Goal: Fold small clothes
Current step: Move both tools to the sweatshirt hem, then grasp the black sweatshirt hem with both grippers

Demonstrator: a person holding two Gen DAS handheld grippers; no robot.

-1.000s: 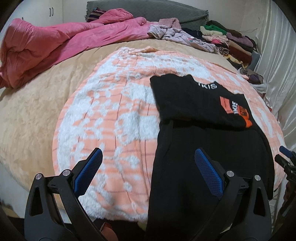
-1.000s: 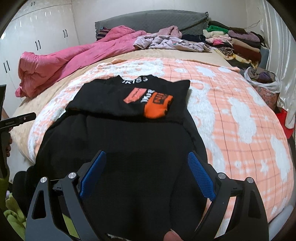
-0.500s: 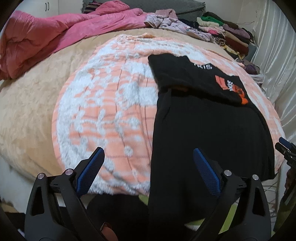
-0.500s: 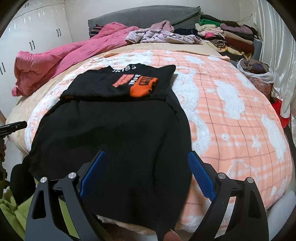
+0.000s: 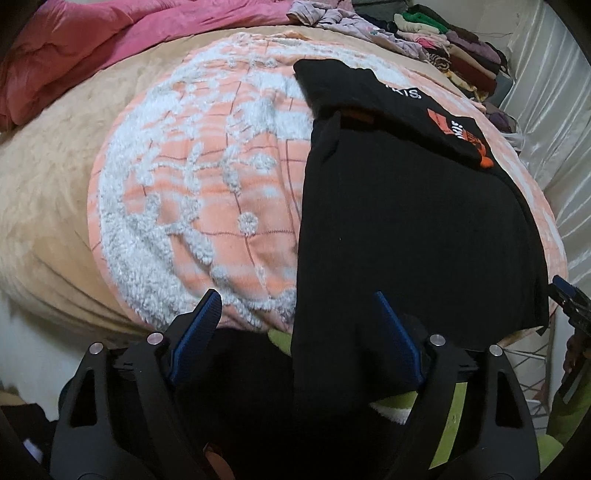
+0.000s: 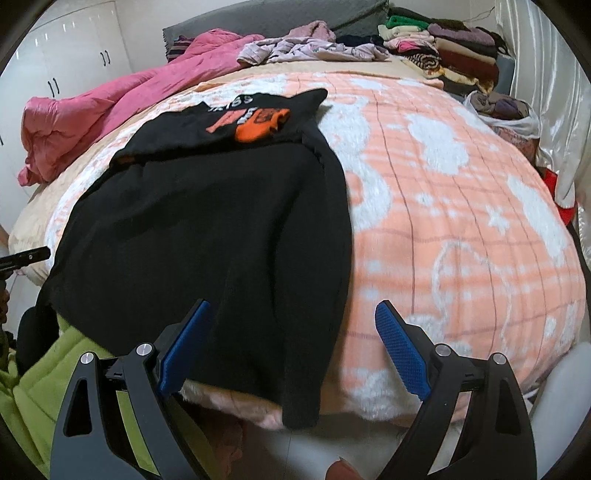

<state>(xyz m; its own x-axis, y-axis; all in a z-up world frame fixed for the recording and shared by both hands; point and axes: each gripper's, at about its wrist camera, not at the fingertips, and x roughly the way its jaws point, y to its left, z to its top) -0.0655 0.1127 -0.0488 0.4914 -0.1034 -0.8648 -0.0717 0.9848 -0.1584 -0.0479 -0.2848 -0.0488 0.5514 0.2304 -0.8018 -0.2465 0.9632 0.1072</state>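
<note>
Because the black shirt [image 6: 207, 221] has had its top part turned down over its body, the printed panel with the orange patch [image 6: 258, 127] lies face up at the far end, and the plain lower part trails toward the cameras and over the near edge of the bed [image 5: 48, 206]. It lies on the peach-and-white blanket [image 6: 461, 206], which gives a flat, soft surface for folding.

Both tools hang just off that near edge, low, apparently so that each can reach a bottom corner of the hanging hem. The left gripper [image 5: 295, 332] is spread wide and holds nothing; the shirt's left edge drops between its fingers [image 5: 201, 317], toward 5 o'clock of that view. The right gripper [image 6: 291, 336] is likewise spread and empty, with the shirt's right bottom corner hanging between its blue pads, toward 6 o'clock.

The garment's long axis runs from the near edge away toward the headboard [image 6: 280, 18], roughly 6 to 12 o'clock in the right wrist view, leaning a little to 11. The folded collar end points away toward the pink duvet [image 6: 110, 107]; the hem points at the person. Judging by this, the next fold would bring hem up to collar.
</note>
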